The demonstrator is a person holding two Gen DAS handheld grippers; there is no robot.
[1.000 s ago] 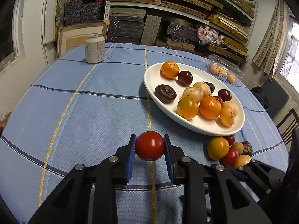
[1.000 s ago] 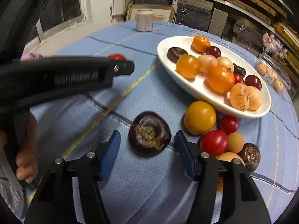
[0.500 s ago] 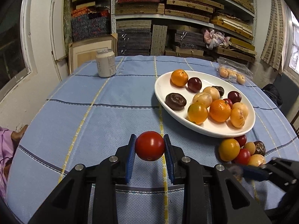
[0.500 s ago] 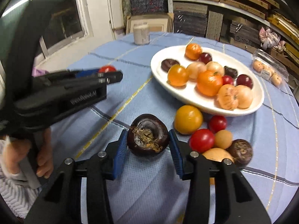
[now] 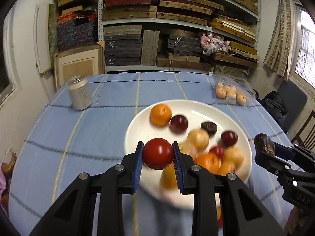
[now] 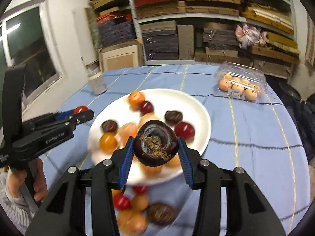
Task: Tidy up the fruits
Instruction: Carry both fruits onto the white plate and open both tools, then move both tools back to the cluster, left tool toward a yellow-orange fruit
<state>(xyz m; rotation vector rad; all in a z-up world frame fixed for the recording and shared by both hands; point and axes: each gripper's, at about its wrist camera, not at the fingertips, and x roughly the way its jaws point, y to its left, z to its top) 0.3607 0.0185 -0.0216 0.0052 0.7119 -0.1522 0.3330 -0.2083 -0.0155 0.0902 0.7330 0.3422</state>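
Tomato (image 5: 157, 153) clamped in left claw (image 5: 157, 158); dark fruit (image 6: 156, 143) in right claw (image 6: 155, 153).

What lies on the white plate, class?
The plate holds oranges, dark red fruits, brown ones and pale ones. The dark fruit in the right gripper hides some, so no exact count.

Blue-clothed table (image 5: 110, 129) — white plate (image 5: 137, 125), can (image 5: 79, 93), clamshell box (image 6: 241, 78), loose fruit (image 6: 141, 208).

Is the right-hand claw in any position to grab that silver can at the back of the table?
Probably not as things stand. The right gripper is already shut on a dark mangosteen, so its jaws are full, and the can stands well beyond the far side of the fruit-laden white plate.
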